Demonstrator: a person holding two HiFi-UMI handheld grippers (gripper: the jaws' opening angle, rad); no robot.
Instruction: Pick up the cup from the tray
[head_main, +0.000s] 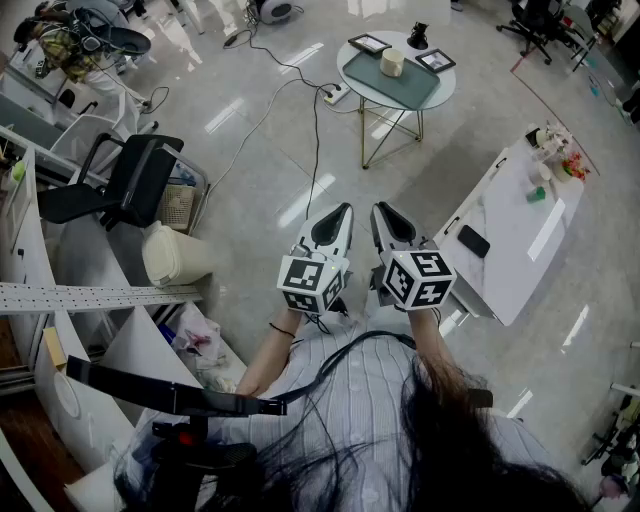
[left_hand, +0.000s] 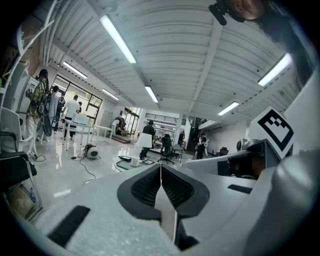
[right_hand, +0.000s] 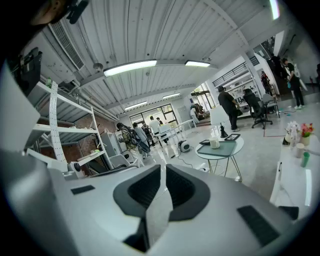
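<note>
Cup (head_main: 392, 62), 12 o'clock: cream. Tray (head_main: 402, 90): dull grey-green. Table (head_main: 446, 86): white. Left gripper (head_main: 345, 208), right gripper (head_main: 381, 208): pale grey, black jaws, black-and-white square markers. Shirt (head_main: 340, 392): fine pale stripes.

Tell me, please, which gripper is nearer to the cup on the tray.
Right, narrowly. The right gripper lies almost in line with the cup; the left gripper is beside it, offset further left. Both are far from the cup.

A round white table (head_main: 447, 88) bears a grey-green tray (head_main: 400, 90); beyond the tray lie a picture frame (head_main: 369, 43), another frame (head_main: 436, 61) and a dark object (head_main: 418, 38)
</note>
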